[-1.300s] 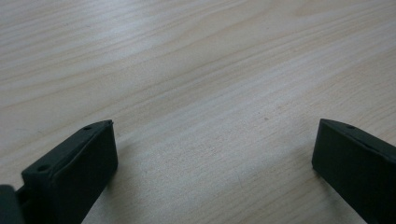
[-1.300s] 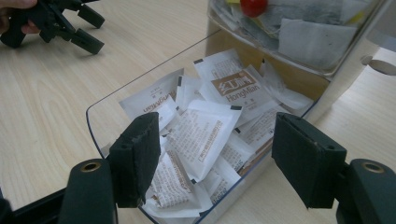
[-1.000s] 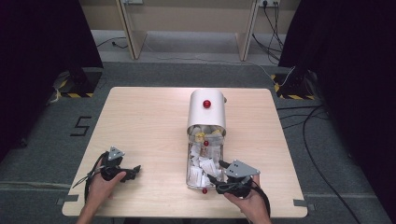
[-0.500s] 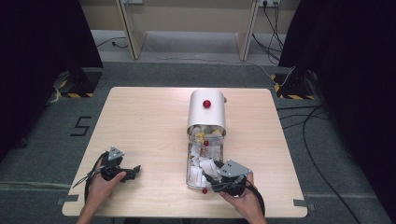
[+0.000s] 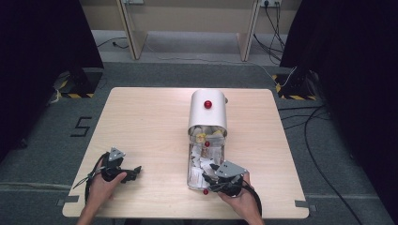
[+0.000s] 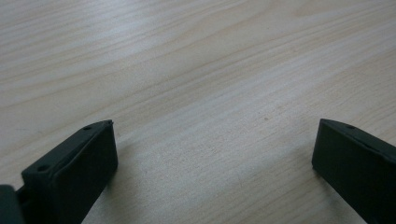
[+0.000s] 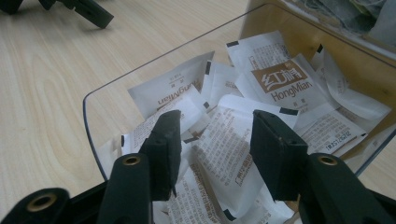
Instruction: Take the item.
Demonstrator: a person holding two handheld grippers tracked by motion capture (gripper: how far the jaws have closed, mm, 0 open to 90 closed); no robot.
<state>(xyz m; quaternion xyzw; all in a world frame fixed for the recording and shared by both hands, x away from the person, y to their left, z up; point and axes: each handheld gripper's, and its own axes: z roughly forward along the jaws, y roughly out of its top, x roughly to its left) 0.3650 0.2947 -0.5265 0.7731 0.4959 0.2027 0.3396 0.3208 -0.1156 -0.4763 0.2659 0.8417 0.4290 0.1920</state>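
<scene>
A clear plastic tray (image 5: pixel 189 174) full of white tea sachets (image 5: pixel 202 157) lies on the wooden table, its far end under a white domed cover (image 5: pixel 208 115) with a red knob. My right gripper (image 5: pixel 211 180) is open at the tray's near end. In the right gripper view its jaws (image 7: pixel 217 144) straddle a white sachet (image 7: pixel 229 158) printed with brown text, just inside the tray's rim (image 7: pixel 93 100). My left gripper (image 5: pixel 136 169) rests open on the bare table at the near left, with nothing between its jaws (image 6: pixel 215 123).
A sachet marked HongMian (image 7: pixel 280 84) lies on top of the pile farther in. A red knob (image 5: pixel 205 191) sits on the tray's near end. The left gripper (image 7: pixel 88 11) lies across the bare wood (image 7: pixel 46 93) beside the tray. The table's front edge is close behind both hands.
My right gripper has moved a little left, bringing its jaws over the near end of the tray. The left gripper has stayed put.
</scene>
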